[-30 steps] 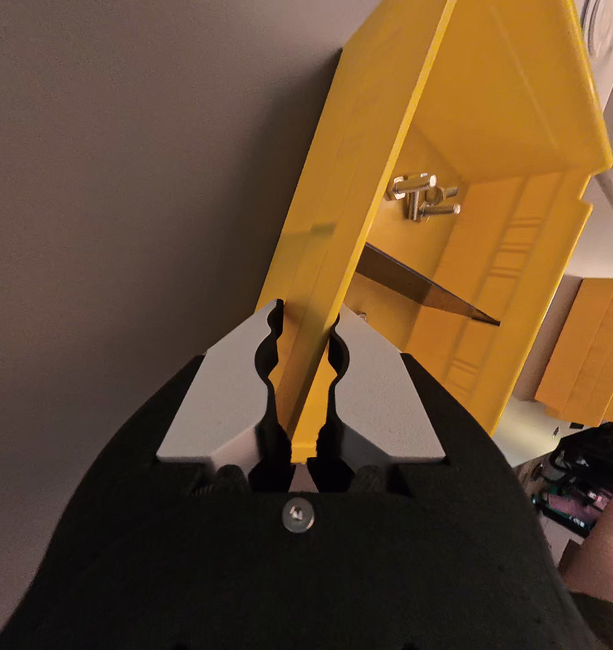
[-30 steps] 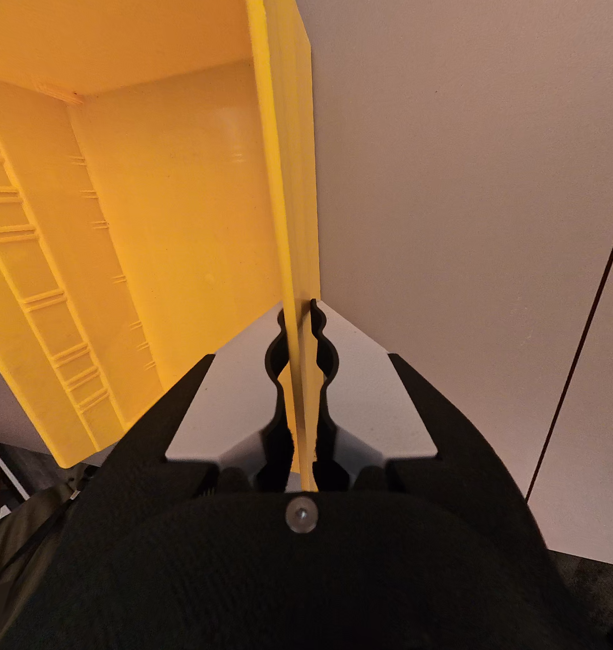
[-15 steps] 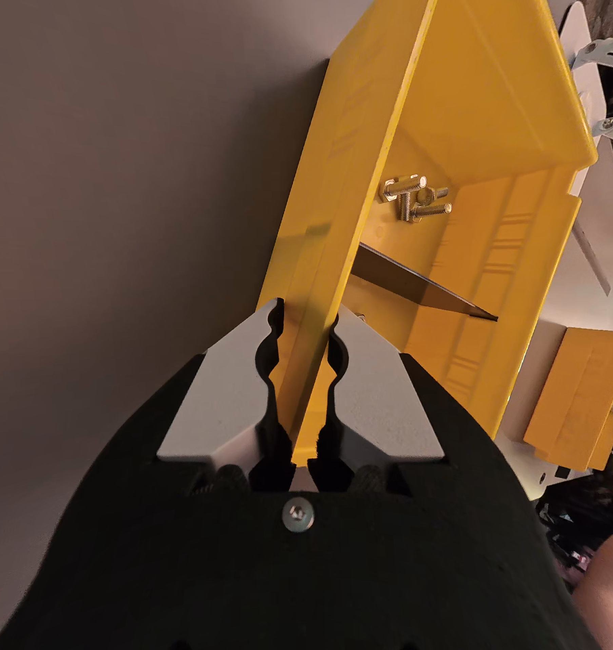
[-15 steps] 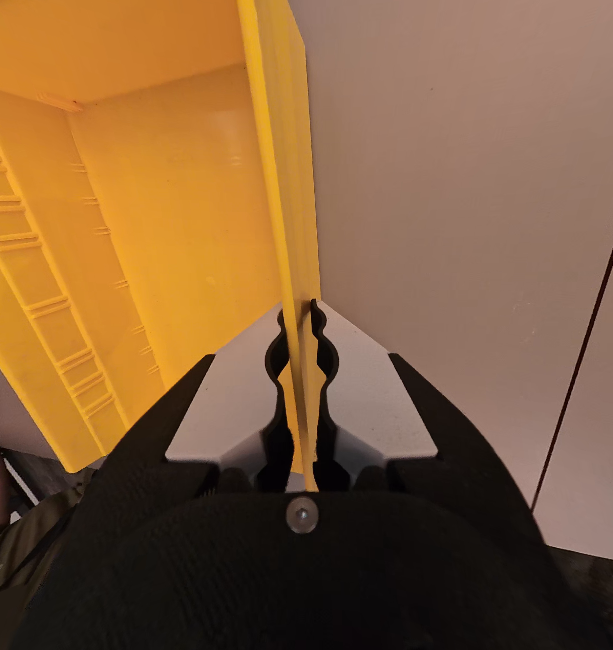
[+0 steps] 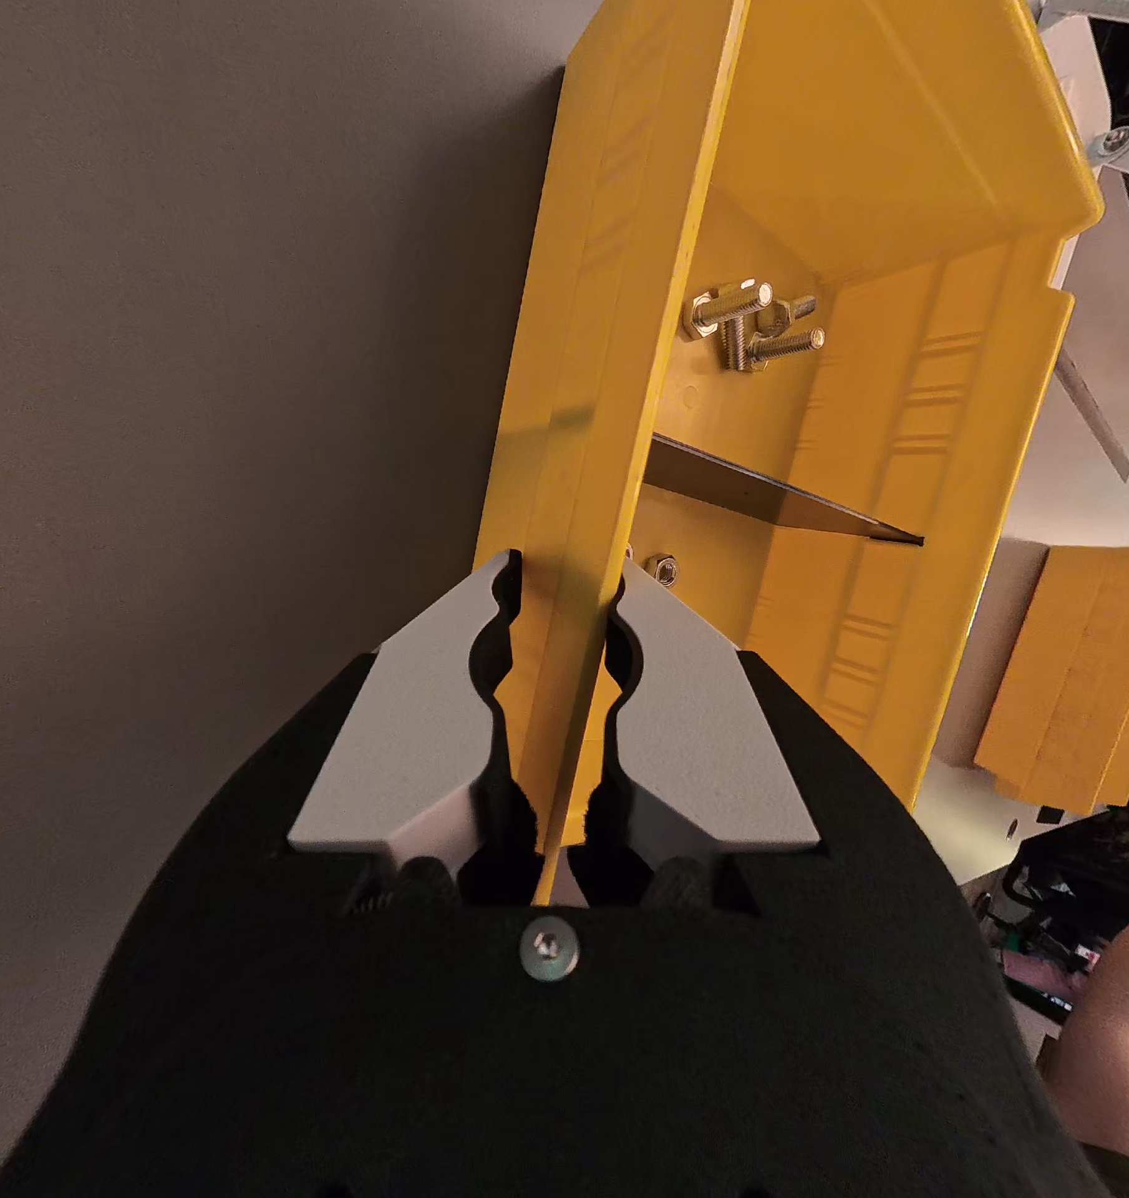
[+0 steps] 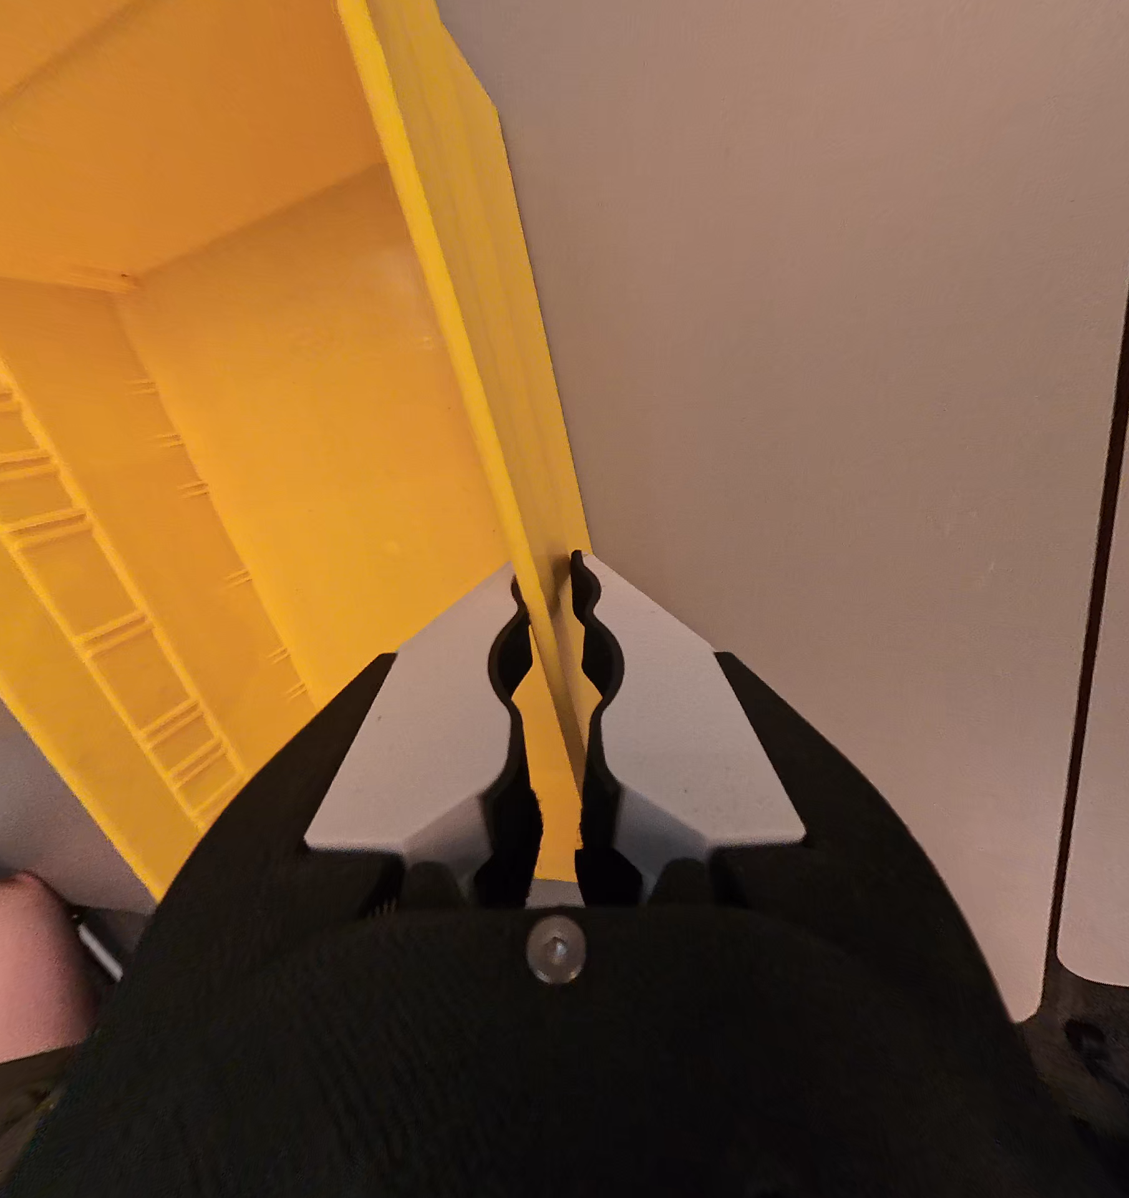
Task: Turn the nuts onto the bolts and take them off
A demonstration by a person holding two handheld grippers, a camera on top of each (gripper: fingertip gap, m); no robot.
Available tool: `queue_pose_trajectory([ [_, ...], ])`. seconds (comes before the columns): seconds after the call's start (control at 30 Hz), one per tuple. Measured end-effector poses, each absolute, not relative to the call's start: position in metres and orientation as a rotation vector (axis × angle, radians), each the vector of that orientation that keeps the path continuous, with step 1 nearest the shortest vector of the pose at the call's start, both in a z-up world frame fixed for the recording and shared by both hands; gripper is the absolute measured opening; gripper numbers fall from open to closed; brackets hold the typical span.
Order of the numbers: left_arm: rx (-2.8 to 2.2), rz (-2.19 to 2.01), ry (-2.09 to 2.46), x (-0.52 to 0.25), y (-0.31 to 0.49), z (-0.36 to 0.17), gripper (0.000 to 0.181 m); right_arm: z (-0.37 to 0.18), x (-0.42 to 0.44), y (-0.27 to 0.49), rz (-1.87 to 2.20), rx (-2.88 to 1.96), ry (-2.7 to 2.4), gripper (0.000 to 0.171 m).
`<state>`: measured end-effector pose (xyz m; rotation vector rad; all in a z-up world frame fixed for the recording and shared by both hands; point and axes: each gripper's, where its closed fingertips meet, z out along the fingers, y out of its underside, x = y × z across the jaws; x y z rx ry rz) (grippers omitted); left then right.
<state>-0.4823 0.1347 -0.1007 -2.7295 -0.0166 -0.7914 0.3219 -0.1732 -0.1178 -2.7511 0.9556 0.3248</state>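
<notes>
My left gripper is shut on the side wall of a yellow plastic bin. Inside the bin, several brass-coloured bolts lie in a heap at the far end, beyond a thin metal divider. A single nut lies on the bin floor beside my right-hand fingertip. My right gripper is shut on the side wall of a yellow bin; the part of the inside that shows holds nothing. I cannot tell whether it is the same bin.
A second yellow bin stands at the right on a white table. A person's arm shows at the lower right, and a hand at the lower left of the right wrist view. A dark seam splits the white surface. One gripper's finger ends stand about 85 cm off the other's.
Both grippers keep their hold on the bin walls. In the right wrist view the wall now leans left. In the left wrist view the background at the right has shifted.
</notes>
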Motion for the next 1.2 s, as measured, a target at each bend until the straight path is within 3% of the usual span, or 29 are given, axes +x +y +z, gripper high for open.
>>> queue_pose_trajectory([
  [0.47, -2.743, -0.866, 0.028, -0.469, 0.132, -0.098, 0.024, -0.117, 0.328, -0.171, 0.243, -2.79, 0.837, 0.009],
  [0.67, -2.579, -0.82, -0.018, -0.484, 0.135, -0.058, 0.019, -0.094, 0.346, -0.173, -0.072, -2.813, 0.671, 0.03],
  [0.9, -2.483, -0.782, 0.299, -0.452, 0.09, -0.003, 0.029, 0.001, 0.342, -0.139, -0.506, -2.58, 0.338, 0.032],
  [1.1, -2.619, -0.662, 0.854, -0.395, 0.073, -0.042, 0.024, 0.133, 0.205, -0.074, -0.299, -1.909, -0.058, 0.041],
  [1.2, -2.551, -0.325, 1.217, -0.393, 0.089, -0.073, 0.016, 0.186, 0.124, -0.078, -0.057, -1.587, -0.16, 0.047],
])
